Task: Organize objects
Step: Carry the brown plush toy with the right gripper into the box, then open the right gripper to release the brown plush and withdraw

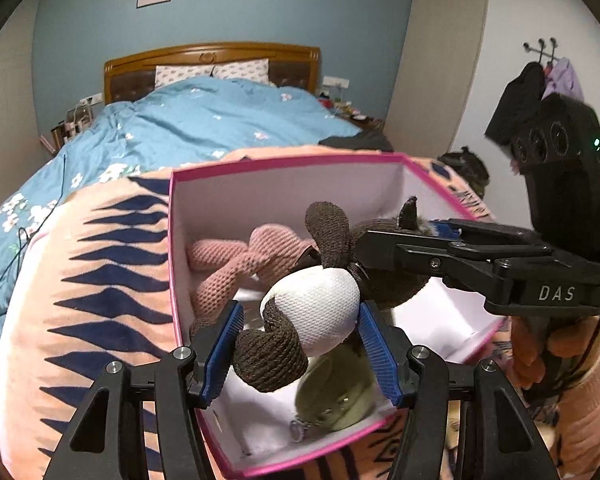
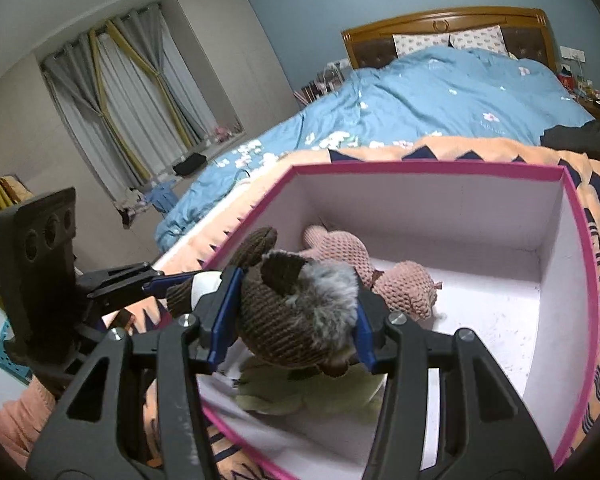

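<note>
Both tongs clamp one brown knitted toy (image 2: 288,320) over the pink-rimmed box (image 2: 420,168): left gripper (image 1: 300,332) shows its white muzzle, right gripper (image 2: 290,316) its furry head, green plush (image 2: 300,394) half hidden beneath.

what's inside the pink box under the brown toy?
Inside the pink box: a pink knitted toy and, beneath the brown toy, a green plush with a keyring. Its covered part cannot be seen.

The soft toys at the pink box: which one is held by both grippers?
The brown knitted toy: left gripper on its white muzzle, right gripper on its head. The pink knitted toy and green one lie loose in the box.
</note>
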Tool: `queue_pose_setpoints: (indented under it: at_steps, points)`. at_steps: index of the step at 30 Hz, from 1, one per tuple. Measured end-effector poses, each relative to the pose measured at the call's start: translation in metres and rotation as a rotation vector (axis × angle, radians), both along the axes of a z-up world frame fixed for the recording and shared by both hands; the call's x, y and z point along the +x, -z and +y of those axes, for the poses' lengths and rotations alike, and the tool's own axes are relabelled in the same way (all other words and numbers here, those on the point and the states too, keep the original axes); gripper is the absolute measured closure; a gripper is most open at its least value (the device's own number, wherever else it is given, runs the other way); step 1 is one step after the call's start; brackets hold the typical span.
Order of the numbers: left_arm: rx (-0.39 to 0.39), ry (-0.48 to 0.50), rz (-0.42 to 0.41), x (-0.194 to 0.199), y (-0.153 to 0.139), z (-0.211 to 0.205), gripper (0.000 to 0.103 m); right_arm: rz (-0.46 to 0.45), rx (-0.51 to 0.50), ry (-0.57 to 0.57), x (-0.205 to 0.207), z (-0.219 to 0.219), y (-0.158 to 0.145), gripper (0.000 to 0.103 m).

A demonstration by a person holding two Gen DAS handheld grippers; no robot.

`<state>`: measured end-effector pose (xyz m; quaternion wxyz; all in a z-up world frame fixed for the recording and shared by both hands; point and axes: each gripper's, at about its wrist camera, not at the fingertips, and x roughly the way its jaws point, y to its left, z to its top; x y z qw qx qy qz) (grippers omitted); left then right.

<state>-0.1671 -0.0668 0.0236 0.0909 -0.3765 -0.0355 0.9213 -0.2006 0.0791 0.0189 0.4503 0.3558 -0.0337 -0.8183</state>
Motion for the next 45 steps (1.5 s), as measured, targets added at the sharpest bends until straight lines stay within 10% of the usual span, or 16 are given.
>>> queue_pose_setpoints:
  at_steps: [12,45]
  points:
    - [-0.103,-0.045,0.003,0.003,0.007,0.010,0.042,0.031,0.242,0.038,0.003,-0.024,0.017,0.040]
    - [0.006,0.199,0.144,0.098,-0.019,0.075,0.030,0.056,0.055,0.029,0.092,0.092,-0.006,0.028]
